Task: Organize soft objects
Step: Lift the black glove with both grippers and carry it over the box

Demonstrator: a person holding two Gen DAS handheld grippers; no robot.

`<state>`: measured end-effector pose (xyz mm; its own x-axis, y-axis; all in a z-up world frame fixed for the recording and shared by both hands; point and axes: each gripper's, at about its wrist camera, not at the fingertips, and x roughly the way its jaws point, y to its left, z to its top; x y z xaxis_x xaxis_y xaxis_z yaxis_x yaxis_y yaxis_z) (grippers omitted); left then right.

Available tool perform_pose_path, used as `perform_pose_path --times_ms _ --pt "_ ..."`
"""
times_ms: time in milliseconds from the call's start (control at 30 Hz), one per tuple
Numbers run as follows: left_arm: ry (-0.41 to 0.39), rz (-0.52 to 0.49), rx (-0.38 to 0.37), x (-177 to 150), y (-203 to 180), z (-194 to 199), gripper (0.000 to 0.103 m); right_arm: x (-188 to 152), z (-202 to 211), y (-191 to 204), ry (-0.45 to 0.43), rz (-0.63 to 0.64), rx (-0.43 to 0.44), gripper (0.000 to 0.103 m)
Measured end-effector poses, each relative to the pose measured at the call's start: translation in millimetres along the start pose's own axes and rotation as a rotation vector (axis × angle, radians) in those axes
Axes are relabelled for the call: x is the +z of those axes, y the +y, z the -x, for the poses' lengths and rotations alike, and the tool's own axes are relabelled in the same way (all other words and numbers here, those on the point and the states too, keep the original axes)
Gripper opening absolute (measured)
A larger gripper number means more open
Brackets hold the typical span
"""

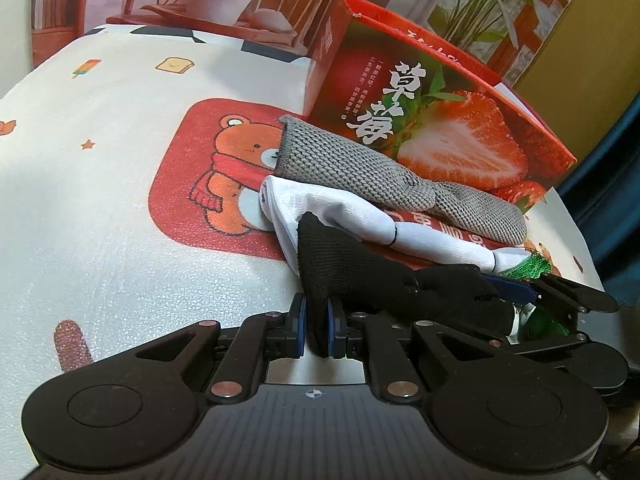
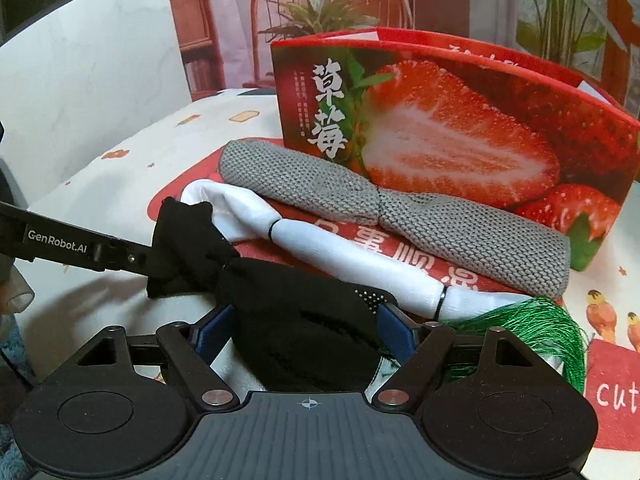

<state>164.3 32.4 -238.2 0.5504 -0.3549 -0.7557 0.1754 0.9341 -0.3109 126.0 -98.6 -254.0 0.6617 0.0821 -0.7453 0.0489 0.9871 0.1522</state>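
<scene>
Left wrist view. The left hand-held gripper (image 1: 317, 330) is clenched on one end of a black knitted fabric piece (image 1: 360, 276), pinched between the blue pads (image 1: 299, 326). From the pinch the black piece runs to the right, low over the bench (image 1: 100, 240), which carries a white cartoon-print cover with a bear on a red panel. Its far end meets the right hand-held gripper (image 1: 520, 294), which enters from the right edge. Behind it, roughly parallel, lie a white fabric roll tied with thin black bands (image 1: 360, 220) and a grey knitted fabric roll (image 1: 360, 168); the grey one lies just beside the red strawberry-printed cardboard box (image 1: 440, 128). The box reads "草莓" in large white characters; the small print is too fine to read.

Right wrist view. The right hand-held gripper (image 2: 308, 330) has its jaws spread wide, with the bulk of the black piece (image 2: 304, 320) sitting between the pads; whether they press on it I cannot tell. The left gripper's arm, marked "GenRobot.AI", comes in from the left and holds the bunched left end. A green silky tassel (image 2: 532, 328) lies just right of the gripper. The cover shows red characters, partly hidden, and "cut" at the right edge.

Judgement: the long axis runs left-right between the two grippers, both at the piece. The next move turns on that span.
</scene>
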Motion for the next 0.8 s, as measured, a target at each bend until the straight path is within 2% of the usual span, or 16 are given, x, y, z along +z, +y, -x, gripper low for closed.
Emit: perform_pose_path --times_ms 67,133,433,800 --pt "-0.001 0.000 0.001 0 0 0 0.011 0 0 0 -0.001 -0.001 0.005 0.070" --pt "-0.001 0.000 0.002 0 -1 0 0.011 1 0 0 -0.001 -0.008 0.022 0.057" --pt "-0.005 -0.027 0.004 4 -5 1 0.011 4 5 -1 0.004 -0.053 0.084 0.024" --pt "-0.098 -0.074 -0.045 30 -26 26 0.011 25 41 -14 -0.142 -0.105 0.077 0.022"
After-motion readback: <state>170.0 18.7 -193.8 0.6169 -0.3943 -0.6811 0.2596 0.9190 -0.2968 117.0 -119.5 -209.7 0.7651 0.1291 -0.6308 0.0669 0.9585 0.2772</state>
